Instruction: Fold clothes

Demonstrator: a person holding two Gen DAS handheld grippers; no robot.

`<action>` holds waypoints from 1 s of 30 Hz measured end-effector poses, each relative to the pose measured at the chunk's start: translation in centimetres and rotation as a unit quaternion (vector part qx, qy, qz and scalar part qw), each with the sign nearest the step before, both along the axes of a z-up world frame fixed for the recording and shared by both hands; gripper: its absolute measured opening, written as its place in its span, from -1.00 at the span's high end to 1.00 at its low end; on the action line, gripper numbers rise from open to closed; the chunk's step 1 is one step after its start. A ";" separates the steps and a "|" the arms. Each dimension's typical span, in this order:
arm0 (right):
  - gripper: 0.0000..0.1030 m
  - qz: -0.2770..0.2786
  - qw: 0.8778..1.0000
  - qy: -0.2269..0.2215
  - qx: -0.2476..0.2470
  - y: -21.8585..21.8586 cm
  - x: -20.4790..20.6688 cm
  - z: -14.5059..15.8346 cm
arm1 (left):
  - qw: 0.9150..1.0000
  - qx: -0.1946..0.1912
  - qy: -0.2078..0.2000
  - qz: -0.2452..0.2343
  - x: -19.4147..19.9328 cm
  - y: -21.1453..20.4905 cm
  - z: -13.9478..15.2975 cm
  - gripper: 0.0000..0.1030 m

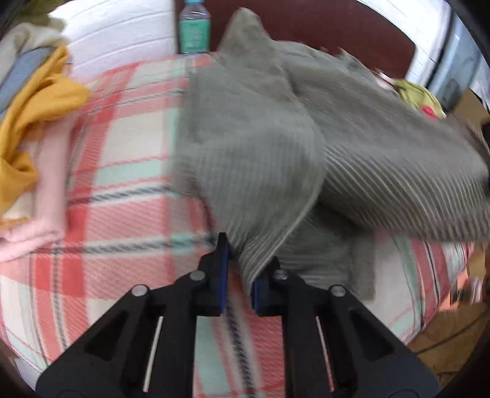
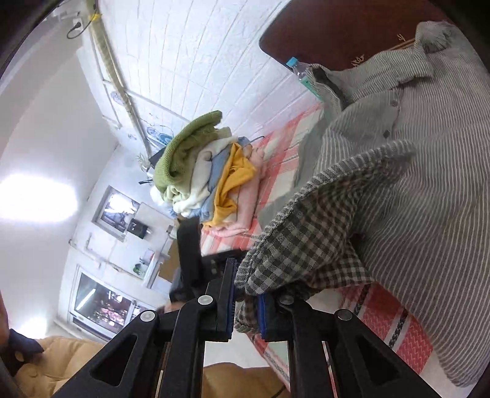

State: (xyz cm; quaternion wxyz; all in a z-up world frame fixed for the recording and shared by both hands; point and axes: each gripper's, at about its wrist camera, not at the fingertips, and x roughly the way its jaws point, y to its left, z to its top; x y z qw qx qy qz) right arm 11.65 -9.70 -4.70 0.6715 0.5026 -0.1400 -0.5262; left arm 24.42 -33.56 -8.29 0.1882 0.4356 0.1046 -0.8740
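Landmark: the plaid blanket (image 1: pixel 116 171), pink, cream and mint, spread over the bed.
Shirt: a grey striped shirt (image 1: pixel 352 144) lies on the far right part of the plaid blanket; its buttoned front and collar show in the right wrist view (image 2: pixel 422 153), and the picture from the left wrist is blurred.
Left gripper: the left gripper (image 1: pixel 239 275) sits above the near edge of the plaid blanket, its jaws clenched on a hemmed edge of the shirt, which rises from the tips in a lifted fold.
Right gripper: the right gripper (image 2: pixel 246 303) is at the blanket's near edge, jaws clamped on a corner of the shirt where the checked inner face (image 2: pixel 306 238) is turned outward.
Pile: a stack of folded clothes (image 2: pixel 208 171), green knit on top, then cream, blue, mustard and pink, rests on the left end of the plaid blanket, well apart from the shirt.
Bottle: a water bottle (image 1: pixel 194 27) with a teal label stands beyond the blanket's far edge, against the dark red headboard (image 1: pixel 337 24).
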 end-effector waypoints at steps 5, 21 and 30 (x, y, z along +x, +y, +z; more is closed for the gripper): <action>0.80 0.009 1.000 -0.005 0.009 -0.5 0.5 -0.8 | 0.997 -0.064 0.017 0.031 0.1 -1.7 4.1 0.78; -0.11 -0.029 0.973 0.166 0.155 4.0 1.0 -1.7 | 0.986 0.108 0.098 -0.086 2.8 3.7 0.0 -0.84; -0.40 -0.173 0.945 0.193 0.202 13.5 -2.5 -2.2 | 0.985 -0.015 0.056 -0.162 0.3 11.5 -2.7 -0.84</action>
